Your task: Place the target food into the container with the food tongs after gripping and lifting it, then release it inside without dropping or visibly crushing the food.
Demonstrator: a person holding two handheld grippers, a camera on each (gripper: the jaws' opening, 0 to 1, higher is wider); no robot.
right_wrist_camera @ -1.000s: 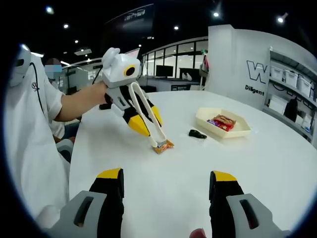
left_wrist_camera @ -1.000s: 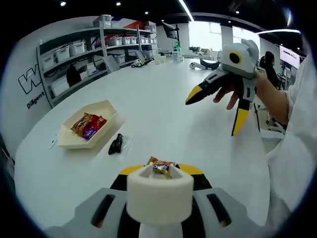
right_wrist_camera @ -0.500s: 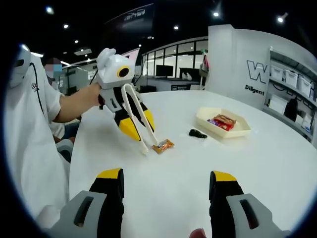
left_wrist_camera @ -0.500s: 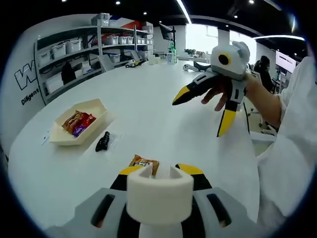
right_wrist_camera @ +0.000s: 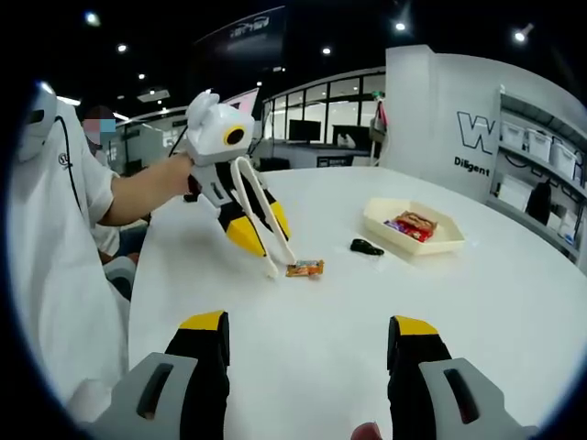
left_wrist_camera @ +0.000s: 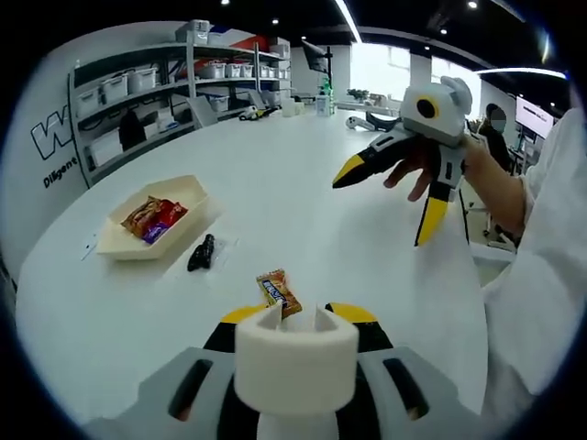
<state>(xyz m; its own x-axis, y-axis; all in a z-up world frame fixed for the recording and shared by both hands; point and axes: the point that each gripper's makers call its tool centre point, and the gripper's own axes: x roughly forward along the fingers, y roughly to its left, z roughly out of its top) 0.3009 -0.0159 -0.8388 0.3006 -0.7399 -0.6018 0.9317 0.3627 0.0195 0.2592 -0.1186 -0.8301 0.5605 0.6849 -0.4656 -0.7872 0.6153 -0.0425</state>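
A person in a white sleeve works two hand-held grippers over a broad white table (right_wrist_camera: 514, 302). In the right gripper view, the left gripper (right_wrist_camera: 260, 240) carries white food tongs (right_wrist_camera: 257, 215) between its yellow-tipped jaws; the tong tips stand just beside an orange snack packet (right_wrist_camera: 304, 269) lying flat on the table, slightly parted and holding nothing. Whether the jaws press the tongs fully cannot be told. In the left gripper view the same snack packet (left_wrist_camera: 279, 291) lies just beyond the tong ends, clear of them.

The right gripper (left_wrist_camera: 390, 197), seen in the left gripper view held up above the table's far side, has its jaws spread wide with nothing between them; in the right gripper view its own two jaws stand well apart at the bottom.

A cream tray (right_wrist_camera: 438, 244), the container, sits toward the table edge nearest the shelving and already holds several wrapped snacks (right_wrist_camera: 410, 225). A small black object (right_wrist_camera: 366, 247) lies on the table between the tray and the orange packet.
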